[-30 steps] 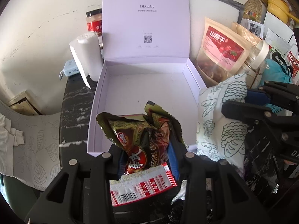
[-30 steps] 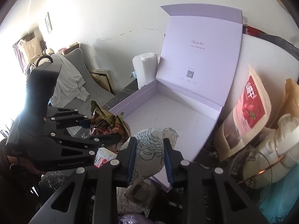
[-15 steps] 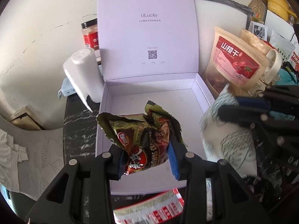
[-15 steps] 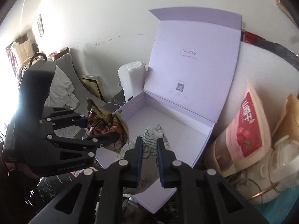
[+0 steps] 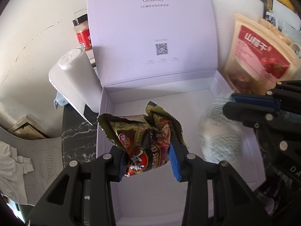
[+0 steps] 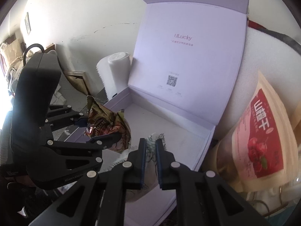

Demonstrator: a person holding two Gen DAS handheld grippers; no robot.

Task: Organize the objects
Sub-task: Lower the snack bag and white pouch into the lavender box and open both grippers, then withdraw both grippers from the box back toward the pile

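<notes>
A pale lilac box (image 5: 222,86) stands with its lid up against the wall, also visible in the right wrist view as the box (image 6: 207,141). My left gripper (image 5: 148,162) is shut on a crumpled dark red and green snack packet (image 5: 144,137), held over the box's near left part. In the right wrist view that packet (image 6: 105,124) hangs left of my right gripper (image 6: 150,156), which is shut on the top edge of a white pouch with dark line drawings (image 6: 152,143). In the left wrist view the pouch (image 5: 220,133) hangs blurred over the box's right side.
A white paper roll (image 5: 79,81) leans at the box's left rear corner, with a red-labelled jar (image 5: 82,33) behind it. A tan pouch with a red label (image 5: 257,60) stands right of the box. A dark marble counter (image 5: 75,141) runs along the left.
Both grippers have carried their packets forward, over the open box. The right gripper's jaws have closed tighter on the white pouch. The red-and-white packet below the left gripper has dropped out of view.
</notes>
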